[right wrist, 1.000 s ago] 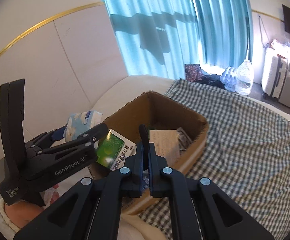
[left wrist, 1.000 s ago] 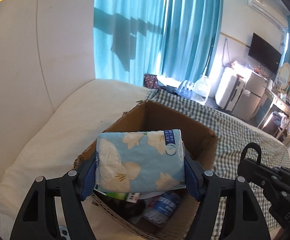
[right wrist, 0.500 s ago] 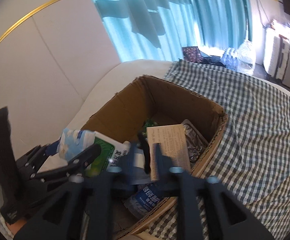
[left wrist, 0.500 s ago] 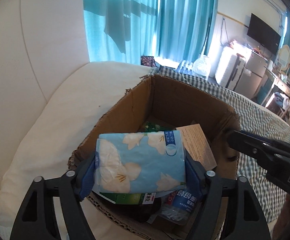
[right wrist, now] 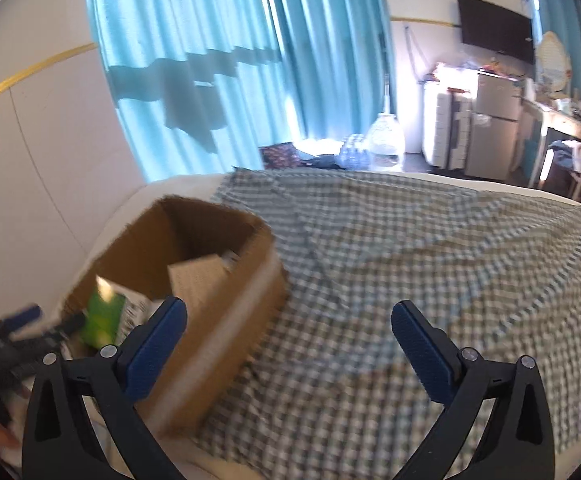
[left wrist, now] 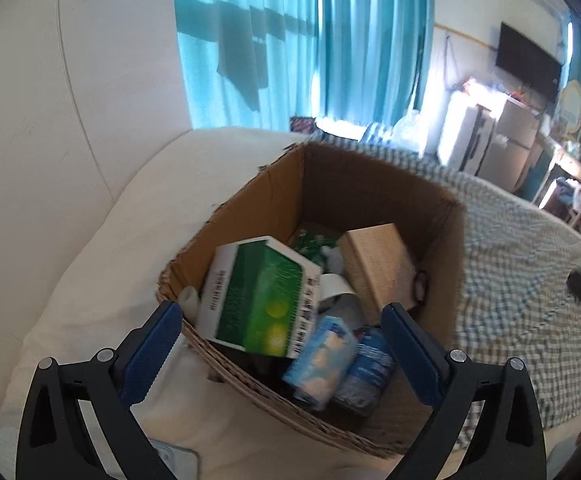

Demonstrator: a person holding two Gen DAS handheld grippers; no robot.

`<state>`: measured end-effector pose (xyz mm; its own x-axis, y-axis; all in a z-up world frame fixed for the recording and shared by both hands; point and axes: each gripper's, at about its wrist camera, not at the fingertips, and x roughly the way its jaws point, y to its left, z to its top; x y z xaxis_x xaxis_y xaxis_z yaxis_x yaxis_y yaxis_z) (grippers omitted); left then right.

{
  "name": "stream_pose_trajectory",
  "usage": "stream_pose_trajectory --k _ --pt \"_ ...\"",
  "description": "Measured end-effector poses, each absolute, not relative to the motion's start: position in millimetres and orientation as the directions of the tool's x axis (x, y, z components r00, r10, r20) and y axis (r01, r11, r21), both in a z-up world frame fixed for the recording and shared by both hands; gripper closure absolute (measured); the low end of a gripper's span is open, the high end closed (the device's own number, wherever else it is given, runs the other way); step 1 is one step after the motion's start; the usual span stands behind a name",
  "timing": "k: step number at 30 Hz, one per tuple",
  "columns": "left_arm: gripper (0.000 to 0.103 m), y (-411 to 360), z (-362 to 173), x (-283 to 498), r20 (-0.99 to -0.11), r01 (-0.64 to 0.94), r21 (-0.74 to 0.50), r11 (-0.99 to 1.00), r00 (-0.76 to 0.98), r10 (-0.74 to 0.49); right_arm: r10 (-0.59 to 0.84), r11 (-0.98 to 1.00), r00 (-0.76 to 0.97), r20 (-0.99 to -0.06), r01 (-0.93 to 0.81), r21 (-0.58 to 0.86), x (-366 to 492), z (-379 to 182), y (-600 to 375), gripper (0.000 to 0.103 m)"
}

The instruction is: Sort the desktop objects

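Left wrist | left gripper [left wrist: 280,334] jaws just opened, empty | tissue pack [left wrist: 322,360] released into near end of cardboard box [left wrist: 370,176] | right gripper [right wrist: 288,330] opened, empty | item sorted

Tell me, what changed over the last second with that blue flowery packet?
The left tongs have just opened and dropped the tissue pack into the cardboard box, beside the green carton. The right tongs, shut before, have just opened too, holding nothing, and swung toward the checked cloth. The box stayed put.

Motion blur smears the cardboard box [right wrist: 226,304] and the left gripper [right wrist: 30,332] beside it.
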<state>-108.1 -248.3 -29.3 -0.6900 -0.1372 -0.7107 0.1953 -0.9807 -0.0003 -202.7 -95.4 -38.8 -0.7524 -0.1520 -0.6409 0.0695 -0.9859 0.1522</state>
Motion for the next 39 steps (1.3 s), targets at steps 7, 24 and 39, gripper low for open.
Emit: stream_pose_trajectory --k 7,24,39 --pt "0.000 -191 -21 -67 -0.627 0.124 -0.017 -0.992 -0.774 -0.087 -0.083 -0.993 -0.727 -0.682 0.000 0.120 -141 -59 -57 0.000" --pt "0.000 -144 -25 -63 -0.669 0.039 0.040 -0.998 -0.742 -0.056 -0.008 -0.989 -0.769 -0.639 -0.087 0.117 -115 -48 -34 0.000" --pt "0.000 -139 -35 -65 -0.712 0.013 0.002 -1.000 -0.702 -0.011 0.004 -0.992 -0.746 -0.665 -0.087 0.093 -120 -57 -37 0.000"
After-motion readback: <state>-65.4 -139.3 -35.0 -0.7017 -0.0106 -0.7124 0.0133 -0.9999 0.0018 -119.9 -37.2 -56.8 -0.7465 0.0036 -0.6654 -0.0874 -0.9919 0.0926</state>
